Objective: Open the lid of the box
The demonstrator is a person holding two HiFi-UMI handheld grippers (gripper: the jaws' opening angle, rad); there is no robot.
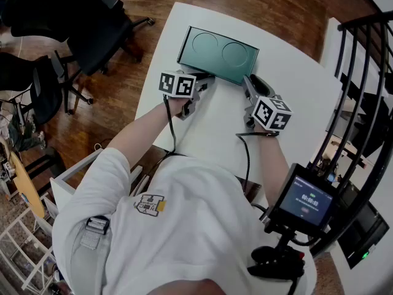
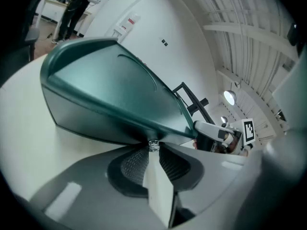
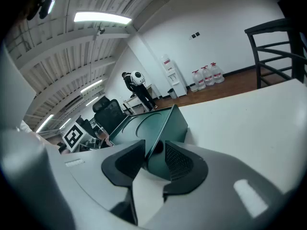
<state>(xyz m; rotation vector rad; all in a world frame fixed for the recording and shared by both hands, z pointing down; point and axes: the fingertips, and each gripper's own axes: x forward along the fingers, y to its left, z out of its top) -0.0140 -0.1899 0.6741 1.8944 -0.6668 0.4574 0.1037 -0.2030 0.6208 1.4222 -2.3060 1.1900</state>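
Box: dark green flat rectangular box (image 1: pixel 218 54) with two round dents in its closed lid, by the white table's (image 1: pixel 215 134) far edge.
Left gripper (image 2: pixel 152 145): jaws clenched, tips under the lid's near-left rim.
Right gripper (image 3: pixel 154 159): jaws released, straddling the near-right corner.

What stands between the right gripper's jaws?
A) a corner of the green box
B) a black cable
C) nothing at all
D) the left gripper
A: in the right gripper view, the right gripper has its jaws apart on either side of a near corner of the green box.
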